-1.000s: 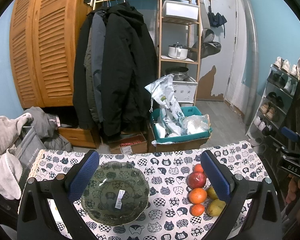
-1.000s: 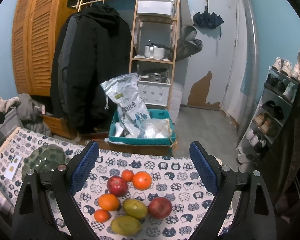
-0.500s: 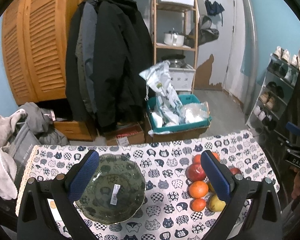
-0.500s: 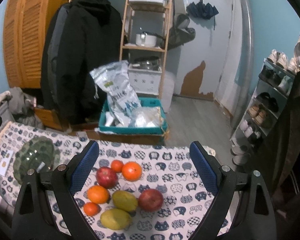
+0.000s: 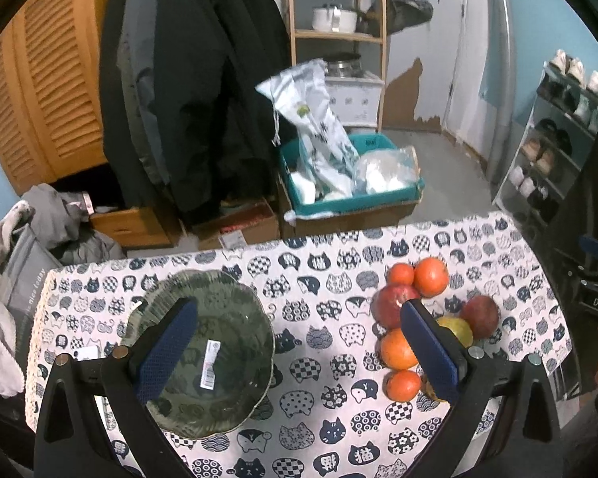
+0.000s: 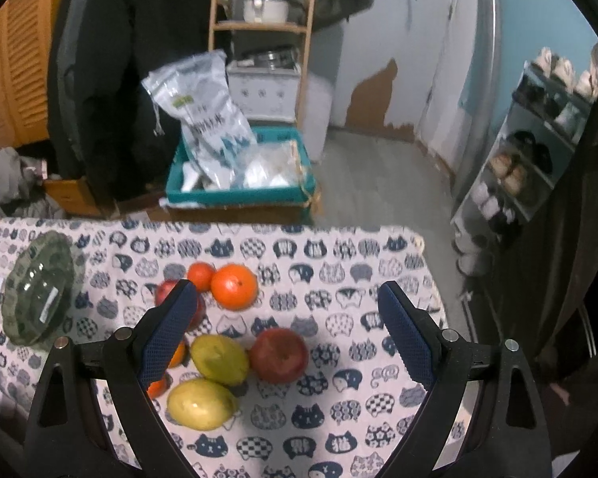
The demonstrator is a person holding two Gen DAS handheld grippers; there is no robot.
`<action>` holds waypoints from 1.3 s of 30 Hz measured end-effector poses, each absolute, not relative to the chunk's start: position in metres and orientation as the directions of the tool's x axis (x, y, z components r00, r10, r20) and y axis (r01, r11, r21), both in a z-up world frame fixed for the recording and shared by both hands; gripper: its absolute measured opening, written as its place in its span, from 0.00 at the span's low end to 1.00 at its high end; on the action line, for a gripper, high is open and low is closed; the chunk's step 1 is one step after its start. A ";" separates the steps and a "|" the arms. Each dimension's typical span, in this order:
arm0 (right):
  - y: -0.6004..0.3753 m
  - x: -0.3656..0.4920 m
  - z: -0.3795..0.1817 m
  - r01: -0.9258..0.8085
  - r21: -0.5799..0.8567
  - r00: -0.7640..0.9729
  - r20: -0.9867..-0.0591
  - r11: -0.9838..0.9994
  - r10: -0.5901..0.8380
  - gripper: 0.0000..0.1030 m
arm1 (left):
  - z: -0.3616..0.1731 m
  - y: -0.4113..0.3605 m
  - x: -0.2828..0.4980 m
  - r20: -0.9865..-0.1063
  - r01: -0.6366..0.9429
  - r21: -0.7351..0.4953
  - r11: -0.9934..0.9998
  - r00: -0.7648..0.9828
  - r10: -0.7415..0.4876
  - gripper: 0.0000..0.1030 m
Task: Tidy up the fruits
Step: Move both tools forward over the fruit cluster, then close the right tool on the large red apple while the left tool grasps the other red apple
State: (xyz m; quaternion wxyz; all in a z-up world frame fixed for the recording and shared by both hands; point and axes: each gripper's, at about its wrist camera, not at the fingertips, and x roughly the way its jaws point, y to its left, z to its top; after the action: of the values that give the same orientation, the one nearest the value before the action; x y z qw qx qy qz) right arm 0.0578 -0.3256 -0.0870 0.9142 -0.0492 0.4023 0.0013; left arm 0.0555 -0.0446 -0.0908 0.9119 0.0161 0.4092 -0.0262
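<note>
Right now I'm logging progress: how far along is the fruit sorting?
Nothing is done yet: the green glass bowl holds no fruit, only a sticker. Nothing is in hand; the left claw and right claw are open above the table. All the fruit remains on the cat-print cloth: oranges, red apples, yellow-green fruits.

Green bowl (image 5: 203,362) beside fruit pile (image 5: 426,314)
</note>
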 end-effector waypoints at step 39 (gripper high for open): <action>-0.365 0.125 -0.260 0.089 0.108 0.222 -0.971 0.990 0.086 0.86 | -0.215 -0.088 0.121 -0.924 0.102 0.022 0.995 0.383 -0.018 0.99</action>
State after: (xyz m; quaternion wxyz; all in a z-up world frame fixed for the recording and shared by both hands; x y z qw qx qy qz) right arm 0.1248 -0.3647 -0.2600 0.7784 0.0700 0.6238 -0.0010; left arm 0.1212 -0.0876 -0.2146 0.8306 0.0377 0.5544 -0.0362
